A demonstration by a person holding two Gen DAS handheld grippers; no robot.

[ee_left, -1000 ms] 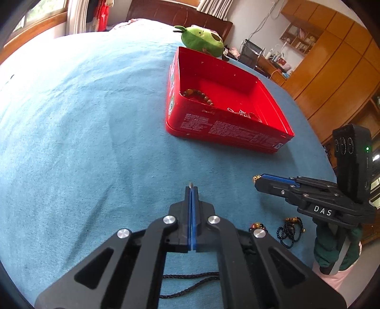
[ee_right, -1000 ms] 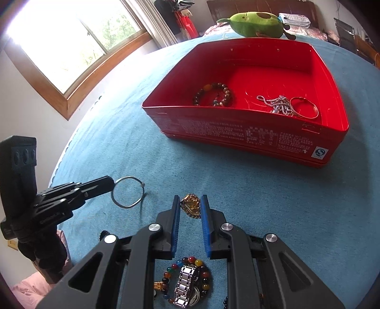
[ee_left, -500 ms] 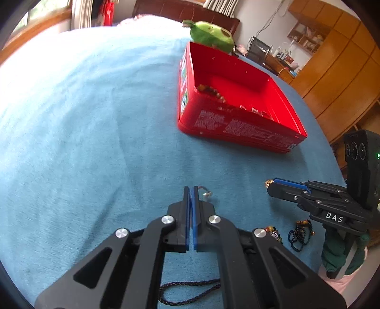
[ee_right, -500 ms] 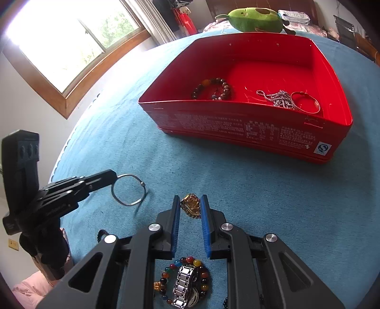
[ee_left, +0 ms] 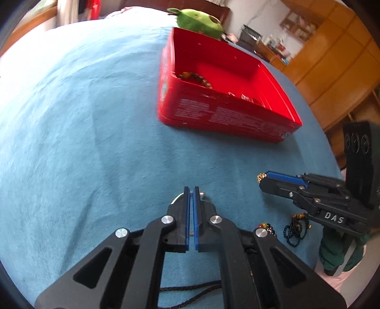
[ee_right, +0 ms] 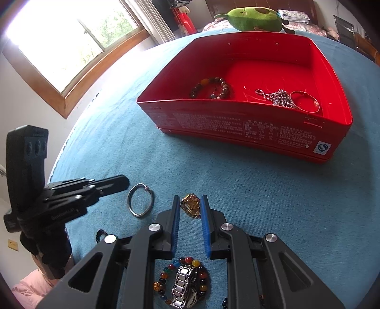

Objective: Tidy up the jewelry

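While the "DAS"-marked right gripper point(ee_left: 261, 179) pinches a gold ornament point(ee_right: 191, 205), the left gripper point(ee_left: 190, 190) is closed, empty.

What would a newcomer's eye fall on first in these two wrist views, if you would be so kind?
The bright red box on the blue cloth draws the eye first, with a beaded bracelet, a silver chain and a gold bangle lying inside it. Nearer, the right gripper pinches a gold ornament, and a silver ring lies on the cloth at the left gripper. Behind the box sits a green plush toy.
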